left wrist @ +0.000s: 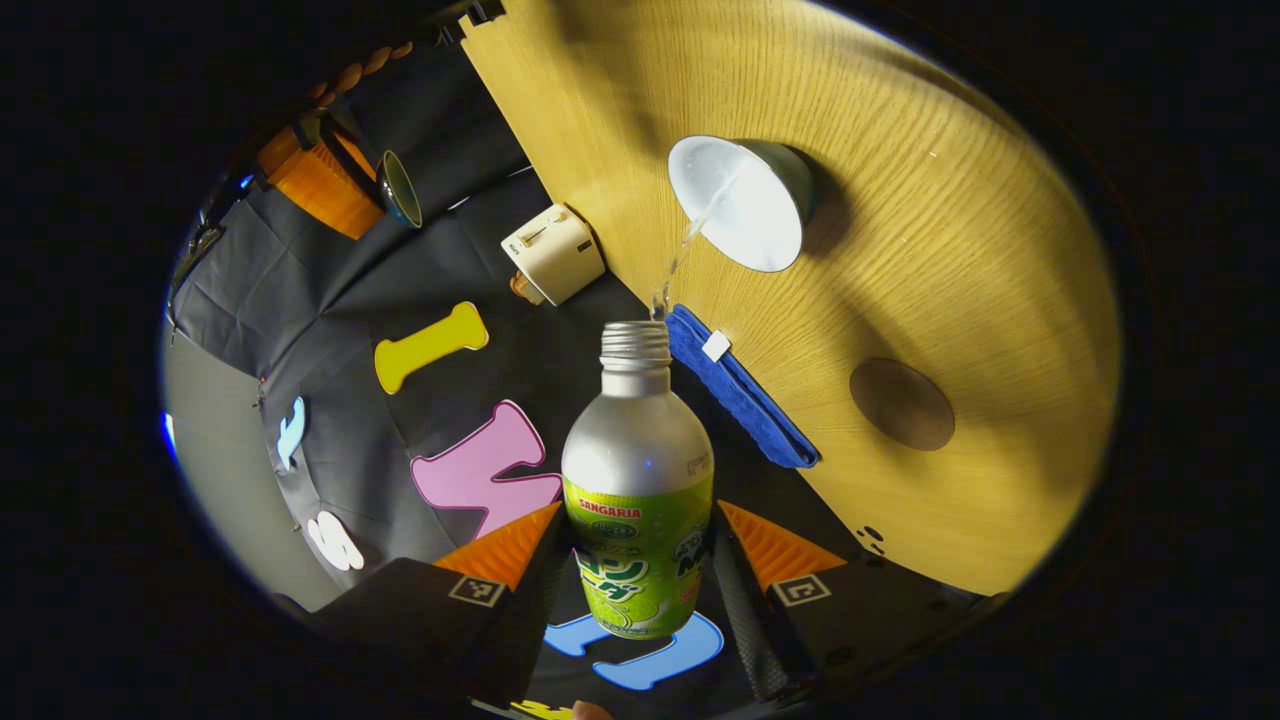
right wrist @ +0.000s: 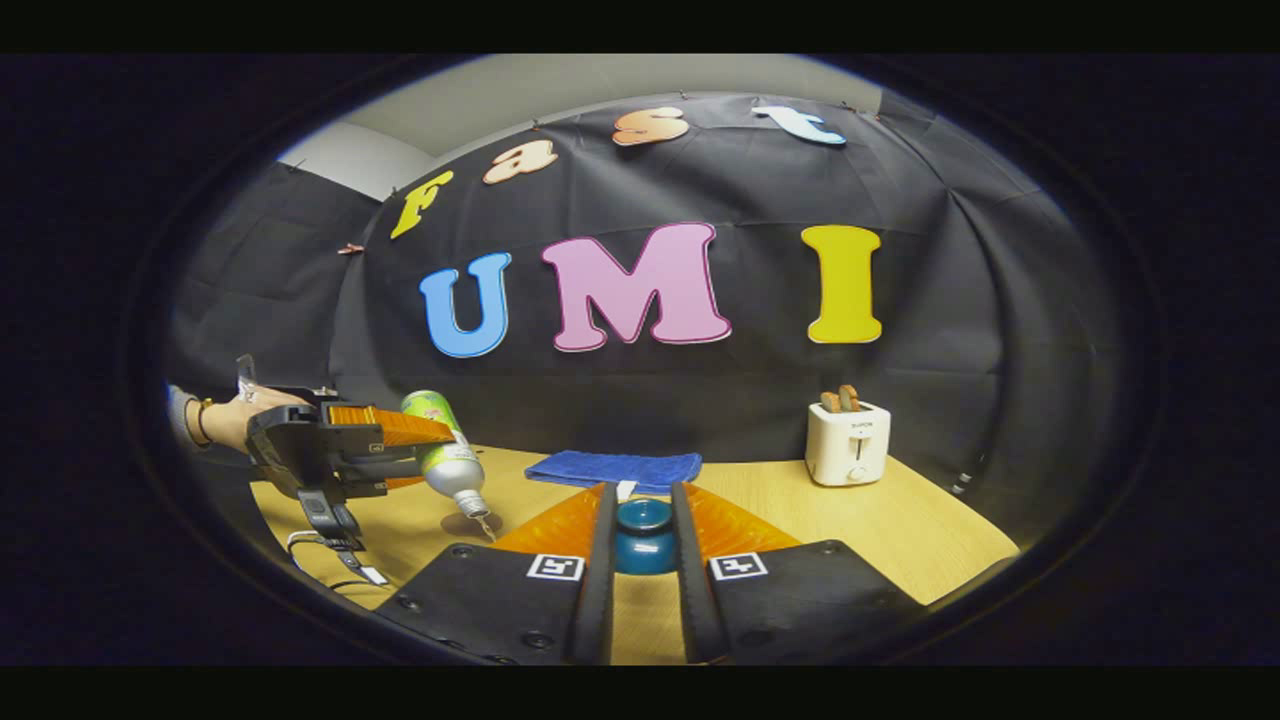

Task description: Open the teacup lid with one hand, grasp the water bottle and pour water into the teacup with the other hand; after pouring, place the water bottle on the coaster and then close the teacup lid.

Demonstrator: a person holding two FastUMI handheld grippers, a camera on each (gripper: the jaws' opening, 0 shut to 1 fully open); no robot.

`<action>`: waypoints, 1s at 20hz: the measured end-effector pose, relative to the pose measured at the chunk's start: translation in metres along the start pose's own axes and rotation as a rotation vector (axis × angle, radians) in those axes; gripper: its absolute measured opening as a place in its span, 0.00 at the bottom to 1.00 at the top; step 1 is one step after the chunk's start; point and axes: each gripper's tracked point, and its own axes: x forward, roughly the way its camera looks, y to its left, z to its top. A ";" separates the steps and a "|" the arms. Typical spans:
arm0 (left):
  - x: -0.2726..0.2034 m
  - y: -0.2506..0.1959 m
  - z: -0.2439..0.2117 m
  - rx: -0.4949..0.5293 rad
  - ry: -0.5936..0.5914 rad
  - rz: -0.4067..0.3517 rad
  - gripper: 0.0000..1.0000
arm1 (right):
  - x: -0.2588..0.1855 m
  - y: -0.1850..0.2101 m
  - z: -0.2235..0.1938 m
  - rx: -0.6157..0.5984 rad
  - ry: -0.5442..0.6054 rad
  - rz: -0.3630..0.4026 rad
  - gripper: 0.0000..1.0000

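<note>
My left gripper (left wrist: 638, 560) is shut on the water bottle (left wrist: 640, 470), silver on top with a green label, uncapped and tilted. A thin stream of water runs from its mouth into the teacup (left wrist: 740, 205), white inside and green outside, on the wooden table. A round brown coaster (left wrist: 900, 403) lies bare near the cup. My right gripper (right wrist: 643, 500) is shut on the teal teacup lid (right wrist: 643, 535), held above the table. In the right gripper view the left gripper (right wrist: 400, 440) tips the bottle (right wrist: 450, 450) mouth down. The right gripper (left wrist: 375, 180) with the lid (left wrist: 400, 188) hangs far off.
A folded blue cloth (left wrist: 740, 390) lies at the table's back edge between bottle and cup. A white toaster (right wrist: 848, 442) with bread stands at the back right. A hand with a wristband (right wrist: 215, 420) holds the left gripper. Cables (right wrist: 330, 545) trail at the table's left.
</note>
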 end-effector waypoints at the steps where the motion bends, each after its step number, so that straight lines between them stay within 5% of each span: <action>1: 0.001 0.005 0.000 0.014 -0.003 0.007 0.81 | 0.000 0.000 0.000 0.000 0.000 0.000 0.26; 4: 0.002 0.016 0.005 0.052 -0.012 0.020 0.81 | -0.001 0.001 0.001 0.000 -0.001 0.003 0.36; 7: 0.005 0.017 0.008 0.058 -0.027 0.026 0.81 | -0.001 0.003 0.001 0.006 -0.003 0.011 0.27; 9: 0.007 0.016 0.007 0.066 -0.027 0.016 0.81 | -0.001 0.002 0.002 0.006 -0.006 0.010 0.36; 12: 0.008 0.014 0.008 0.069 -0.025 0.004 0.81 | -0.002 0.000 0.003 0.012 -0.007 0.008 0.27; 20: 0.007 0.015 0.011 0.023 -0.041 0.018 0.81 | -0.001 0.002 0.000 0.006 -0.001 0.013 0.31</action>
